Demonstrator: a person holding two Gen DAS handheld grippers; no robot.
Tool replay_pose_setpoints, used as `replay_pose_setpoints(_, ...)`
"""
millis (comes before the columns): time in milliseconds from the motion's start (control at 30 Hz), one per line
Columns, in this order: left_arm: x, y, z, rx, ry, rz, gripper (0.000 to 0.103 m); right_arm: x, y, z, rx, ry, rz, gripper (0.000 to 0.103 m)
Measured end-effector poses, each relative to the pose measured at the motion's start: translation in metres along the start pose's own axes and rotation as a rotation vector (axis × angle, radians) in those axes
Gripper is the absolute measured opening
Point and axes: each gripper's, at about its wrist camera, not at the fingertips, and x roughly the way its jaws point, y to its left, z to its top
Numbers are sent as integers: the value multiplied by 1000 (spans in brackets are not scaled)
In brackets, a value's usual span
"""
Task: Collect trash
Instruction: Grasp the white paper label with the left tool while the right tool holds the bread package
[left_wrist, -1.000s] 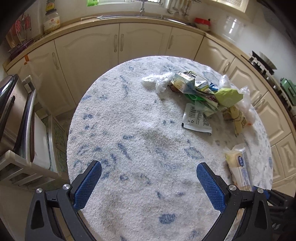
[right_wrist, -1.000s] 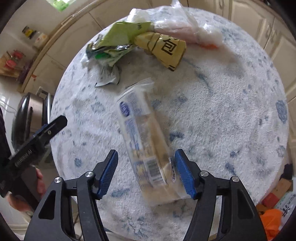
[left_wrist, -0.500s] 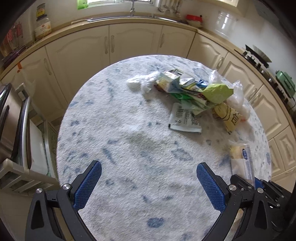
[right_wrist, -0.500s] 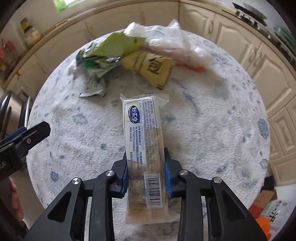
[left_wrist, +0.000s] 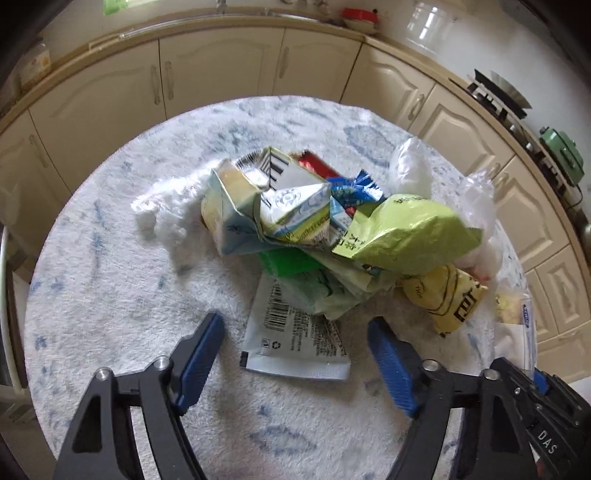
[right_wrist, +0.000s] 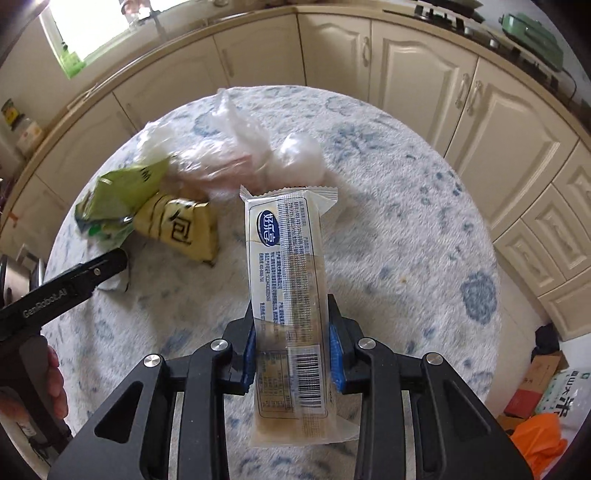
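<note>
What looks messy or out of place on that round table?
A heap of crumpled wrappers and squashed cartons sits on the fluffy tablecloth. One flat white packet lies loose at the heap's near edge. Nothing looks spilled.

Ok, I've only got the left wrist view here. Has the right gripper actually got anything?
Observer: Yes. The right gripper has just been closing its jaws, and it is now shut on the long clear snack packet.
Operator: Which end is it holding?
Observer: The barcode end. The end with the blue logo sticks out ahead, towards the clear plastic bags.
Operator: Anything on the floor on that side?
Observer: Yes. Past the table edge, lower right, there is an orange bag and a cardboard box.
</note>
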Motion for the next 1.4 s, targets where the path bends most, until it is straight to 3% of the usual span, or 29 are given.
replay_pose_setpoints(33, 2, 0, 0, 11, -8, -19, 52, 2, 0, 2, 1, 4, 11, 31)
replay_pose_setpoints(67, 2, 1, -1, 25, -22, 5, 44, 4, 0, 3, 1, 6, 18, 31)
replay_pose_setpoints(200, 3, 9, -5, 23, -14, -16, 34, 9, 2, -1, -7, 15, 25, 31)
replay_pose_setpoints(233, 1, 9, -7, 24, -9, -42, 15, 9, 3, -3, -6, 21, 28, 31)
replay_pose_setpoints(267, -3, 11, -10, 15, 9, -85, 12, 8, 4, -6, -5, 26, 31, 31)
replay_pose_setpoints(333, -10, 10, -15, 24, 10, -63, 10, 7, 5, -11, 0, 31, 30, 31)
replay_pose_setpoints(400, -15, 8, -24, 48, 7, -43, 8, 1, 7, -18, 2, 31, 36, 31)
replay_pose_setpoints(767, -81, 12, -103, 95, 39, -93, 9, -36, 13, -76, -2, 33, 48, 31)
replay_pose_setpoints(900, -101, 12, -131, 114, 36, -18, 14, -45, 15, -95, 3, 36, 64, 31)
replay_pose_setpoints(967, -104, 15, -139, 99, 42, 22, 25, -48, 16, -102, 8, 38, 68, 31)
replay_pose_setpoints(1033, -108, 19, -143, 76, 19, 53, 57, -50, 16, -107, 10, 41, 73, 31)
replay_pose_setpoints(1100, -106, 22, -148, 74, 25, 59, 65, -52, 16, -109, 5, 40, 78, 31)
replay_pose_setpoints(1200, -99, 22, -152, 75, 12, 48, 65, -54, 15, -110, 8, 38, 73, 31)
replay_pose_setpoints(1300, -95, 17, -157, 116, -62, 102, 46, -54, 13, -110, 21, 37, 74, 31)
replay_pose_setpoints(1400, -98, 15, -157, 120, -48, 75, 38, -54, 11, -111, 27, 37, 75, 31)
